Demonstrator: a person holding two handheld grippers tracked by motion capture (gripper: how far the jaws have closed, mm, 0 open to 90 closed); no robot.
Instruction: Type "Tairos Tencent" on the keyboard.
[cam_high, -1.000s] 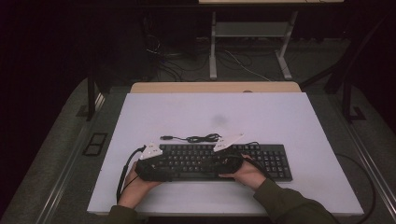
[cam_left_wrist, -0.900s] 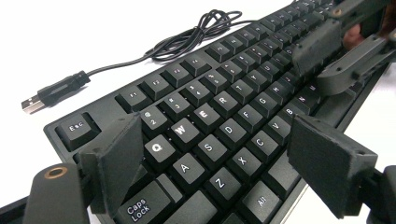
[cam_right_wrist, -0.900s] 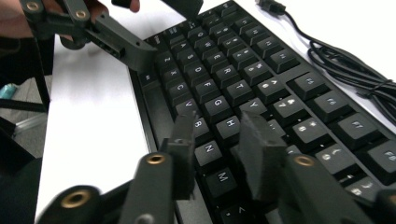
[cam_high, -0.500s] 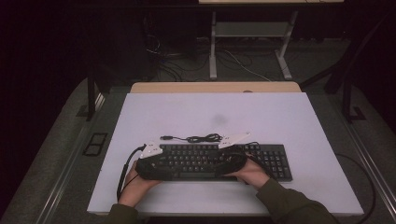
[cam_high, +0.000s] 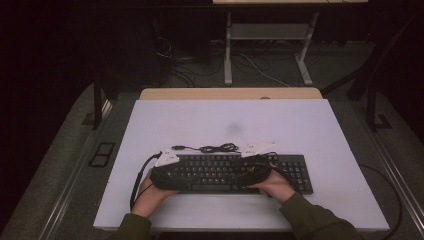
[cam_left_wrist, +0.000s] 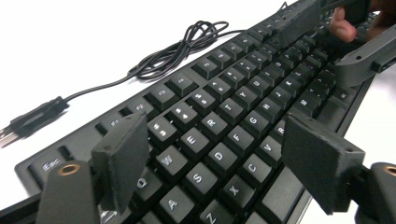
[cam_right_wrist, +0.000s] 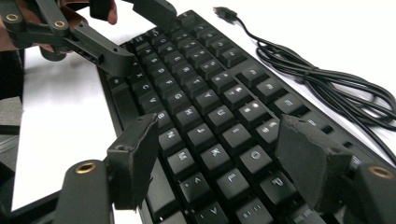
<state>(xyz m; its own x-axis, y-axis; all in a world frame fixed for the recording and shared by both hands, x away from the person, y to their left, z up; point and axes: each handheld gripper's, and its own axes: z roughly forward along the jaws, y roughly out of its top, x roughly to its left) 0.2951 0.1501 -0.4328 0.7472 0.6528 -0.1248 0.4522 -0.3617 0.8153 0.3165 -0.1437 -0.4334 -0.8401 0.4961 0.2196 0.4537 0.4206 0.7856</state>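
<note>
Because both grippers, left (cam_left_wrist: 219, 172) and right (cam_right_wrist: 219, 163), gape wide over the keyboard (cam_high: 235, 172), cable (cam_high: 215, 148) at 12 o'clock, we judge them poised to clamp it.

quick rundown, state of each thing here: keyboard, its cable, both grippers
keyboard: flat on the white table, keys up, not clamped
keyboard cable: unplugged, loosely bundled on the table behind the keyboard, USB plug lying free
left gripper: open, jaws spread over the keyboard's left end
right gripper: open, jaws spread over the keyboard's right letter keys
</note>
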